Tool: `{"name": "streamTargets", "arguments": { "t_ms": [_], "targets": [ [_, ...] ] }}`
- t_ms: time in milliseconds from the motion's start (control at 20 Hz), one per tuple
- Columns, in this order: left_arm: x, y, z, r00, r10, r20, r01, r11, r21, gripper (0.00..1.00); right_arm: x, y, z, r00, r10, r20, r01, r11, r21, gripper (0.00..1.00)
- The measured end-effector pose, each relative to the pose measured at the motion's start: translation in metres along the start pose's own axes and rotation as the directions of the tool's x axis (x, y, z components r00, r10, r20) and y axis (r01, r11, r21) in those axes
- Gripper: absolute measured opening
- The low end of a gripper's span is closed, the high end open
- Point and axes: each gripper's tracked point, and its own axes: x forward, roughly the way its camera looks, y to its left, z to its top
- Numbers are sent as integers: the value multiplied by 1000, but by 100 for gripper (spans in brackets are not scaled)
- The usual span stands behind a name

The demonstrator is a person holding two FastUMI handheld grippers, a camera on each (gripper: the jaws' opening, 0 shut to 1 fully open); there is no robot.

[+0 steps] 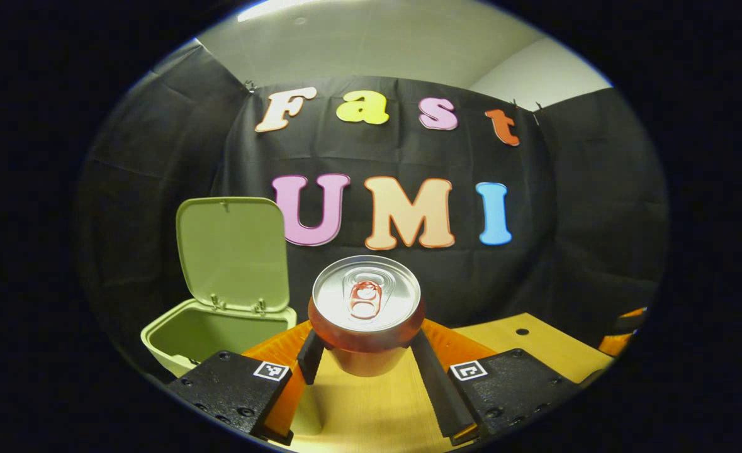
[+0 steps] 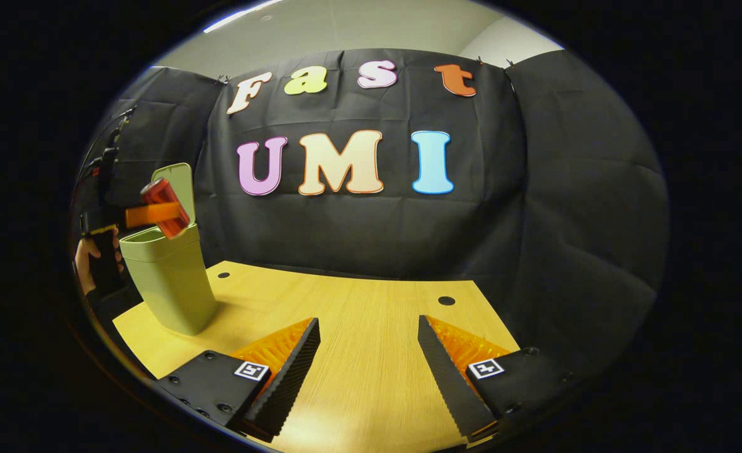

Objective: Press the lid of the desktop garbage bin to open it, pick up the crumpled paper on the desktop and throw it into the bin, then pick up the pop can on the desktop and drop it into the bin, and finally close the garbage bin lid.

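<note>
The left gripper [image 1: 365, 352] has both fingers pressed against the sides of the pop can [image 1: 365, 311], which it holds clear of the table with its silver top and pull tab facing the camera. In the right gripper view the same can [image 2: 165, 207] hangs tilted at the rim of the garbage bin [image 2: 169, 283], gripped by the left gripper [image 2: 157, 215], with a hand [image 2: 87, 258] behind it at the picture's far left edge.

The bin [image 1: 188, 340] is pale green and stands on the table's left part. Its lid [image 1: 232, 251] is swung up and back on its hinges, so the inside is open. From the left gripper view the bin sits just left of the held can. Whether anything lies inside I cannot tell.

The right gripper [image 2: 369, 358] is low over the table with its jaws spread wide and nothing between them; bare wood shows in the gap.

The table [image 2: 358, 327] is light wood with an even grain, and two small dark round holes sit near its back edge. Black cloth [image 2: 566, 189] hangs in folds behind and to the sides, forming the booth's wall. Above the cloth a pale wall and ceiling [image 1: 358, 44] show, with a bright strip of light at the upper left
</note>
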Motion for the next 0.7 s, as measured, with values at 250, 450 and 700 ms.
{"name": "streamTargets", "arguments": {
  "t_ms": [250, 450, 700],
  "targets": [
    [7, 65, 21, 991, 124, 42, -125, 992, 28, 77, 4, 3, -2, 1000, -11, -5, 11, 1000, 15, 99],
    [4, 107, 7, 981, 194, 5, -194, 981, 17, 78, 11, 13, -2, 1000, -7, -12, 7, 1000, 7, 99],
    [0, 143, -9, 969, 245, -36, -244, 969, 34, 79, 21, 36, 1, 1000, 7, -17, -7, 1000, -14, 99]
  ]
}}
